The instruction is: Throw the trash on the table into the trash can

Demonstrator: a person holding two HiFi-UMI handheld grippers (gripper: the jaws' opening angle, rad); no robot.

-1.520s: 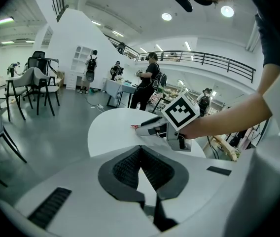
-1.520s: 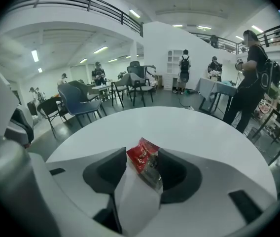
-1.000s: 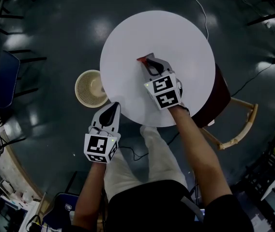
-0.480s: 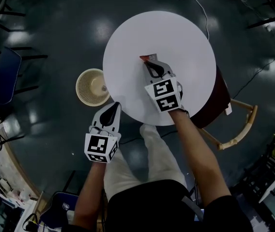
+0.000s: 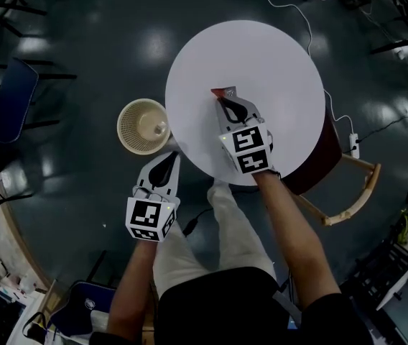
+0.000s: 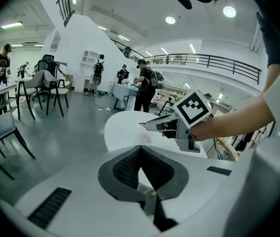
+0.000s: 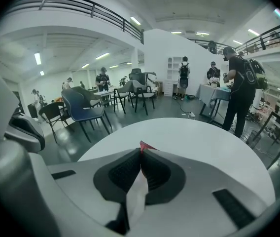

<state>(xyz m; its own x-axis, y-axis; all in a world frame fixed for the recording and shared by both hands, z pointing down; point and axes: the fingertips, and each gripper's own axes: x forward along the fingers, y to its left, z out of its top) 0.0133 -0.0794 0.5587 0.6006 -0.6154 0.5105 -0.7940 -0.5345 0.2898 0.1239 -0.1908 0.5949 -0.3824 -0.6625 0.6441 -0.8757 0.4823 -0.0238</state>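
Note:
A red and white wrapper (image 5: 223,92) is pinched in my right gripper (image 5: 225,100), which is shut on it just above the round white table (image 5: 276,56). In the right gripper view the red corner (image 7: 143,145) sticks out past the closed pads and white paper runs back between them. The cream wicker trash can (image 5: 142,126) stands on the floor at the table's left edge. My left gripper (image 5: 165,165) is shut and empty, hanging over the floor below the can. The left gripper view shows the right gripper (image 6: 175,125) over the table with the wrapper (image 6: 142,125).
A dark red chair with wooden legs (image 5: 333,165) is tucked under the table's right side. A blue chair (image 5: 6,110) stands far left. A white cable (image 5: 290,9) and power strip (image 5: 353,145) lie on the floor. People and furniture (image 7: 238,88) are beyond the table.
My right gripper has drawn a little toward the table's left side and lifted slightly with the wrapper. The left gripper has barely shifted beside the can.

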